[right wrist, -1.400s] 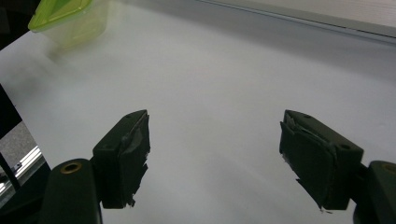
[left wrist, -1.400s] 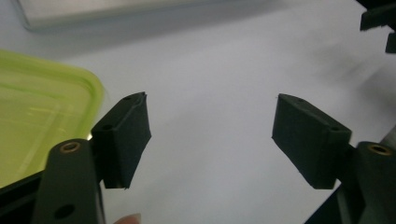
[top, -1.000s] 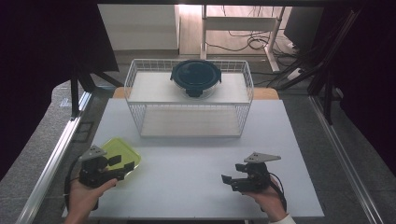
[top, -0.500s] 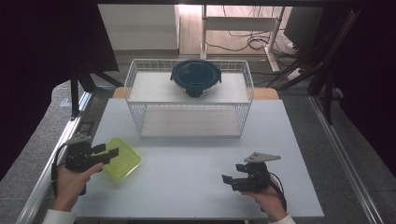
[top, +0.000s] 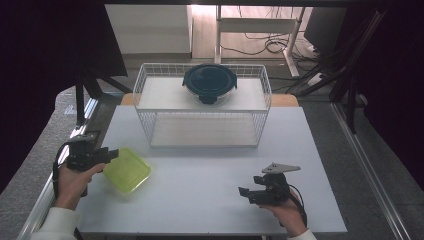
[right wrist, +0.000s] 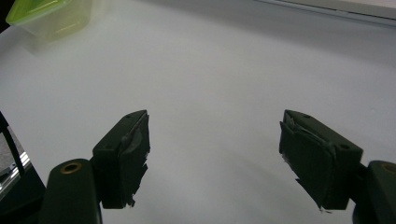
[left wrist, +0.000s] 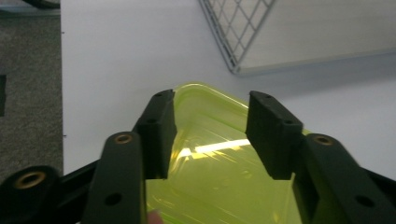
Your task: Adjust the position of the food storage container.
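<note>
Here, in the lower left of the high view, we see the left gripper (top: 112, 154) at the near-left corner of the yellow-green container (top: 127, 169), which lies on the white table (top: 210, 170) close to its left edge. In the left gripper view the container (left wrist: 219, 158) sits below and beyond the two black jaws, which stand apart with its rim showing in the gap between them; they have just been closing, and we cannot see the pads pressing on the plastic, so we take the left gripper (left wrist: 210, 135) as not yet gripping. In the lower right of the high view the right gripper (top: 245, 192) rests low over the table in the person's hand, pointing toward the left of the frame, well apart from the container. In the right gripper view its jaws stand wide with only bare table between them, and the container (right wrist: 49, 16) shows small in the upper left corner, while the right gripper (right wrist: 215, 149) holds nothing. At the upper middle of the high view, a white wire rack (top: 150, 95) stands on the table, with a dark round lidded bowl (top: 209, 82) on its top shelf.
</note>
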Demonstrator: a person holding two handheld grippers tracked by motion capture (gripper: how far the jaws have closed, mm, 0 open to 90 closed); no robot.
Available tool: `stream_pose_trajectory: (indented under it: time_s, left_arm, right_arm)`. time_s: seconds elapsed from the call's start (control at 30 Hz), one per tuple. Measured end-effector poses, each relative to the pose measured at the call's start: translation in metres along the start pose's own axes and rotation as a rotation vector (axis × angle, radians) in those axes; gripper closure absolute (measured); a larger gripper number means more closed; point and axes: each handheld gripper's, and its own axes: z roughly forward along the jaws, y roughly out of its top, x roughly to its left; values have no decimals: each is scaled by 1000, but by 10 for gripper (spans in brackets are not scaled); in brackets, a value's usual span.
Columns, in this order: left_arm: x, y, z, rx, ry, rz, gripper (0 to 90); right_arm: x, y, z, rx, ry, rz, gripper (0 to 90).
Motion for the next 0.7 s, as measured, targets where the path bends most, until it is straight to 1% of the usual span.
stream_pose_trajectory:
  time_s: [0.13, 0.27, 0.33, 0.43, 0.5, 0.53, 0.6, 0.63, 0.67, 0.7]
  left_arm:
    - [11, 5, 9, 40, 28, -24, 669]
    - [21, 8, 18, 72, 48, -59, 761]
    - [25, 9, 22, 85, 48, -71, 807]
    - [29, 9, 24, 97, 58, -68, 860]
    - [34, 10, 27, 118, 87, -48, 884]
    - [36, 10, 27, 123, 98, -47, 894]
    - [40, 9, 29, 135, 107, -49, 898]
    - [40, 9, 29, 135, 107, -49, 898]
    - [43, 7, 31, 151, 121, -45, 899]
    - [43, 7, 31, 151, 121, -45, 899]
  right_arm:
    - [-2, -1, 1, 1, -5, 6, 245]
    - [-2, -1, 2, 2, -8, 9, 245]
    - [-2, -1, 1, -3, -12, 8, 247]
    - [-2, -1, 0, -9, -14, 8, 248]
    - [-3, -1, 0, -6, -14, 14, 248]
    - [-3, -1, 1, -6, -15, 17, 248]
    - [-4, -1, 1, -5, -15, 22, 247]
    - [-4, -1, 1, -5, -15, 22, 247]
    - [-4, -2, 1, -6, -17, 24, 248]
    - [-4, -2, 1, -6, -16, 25, 248]
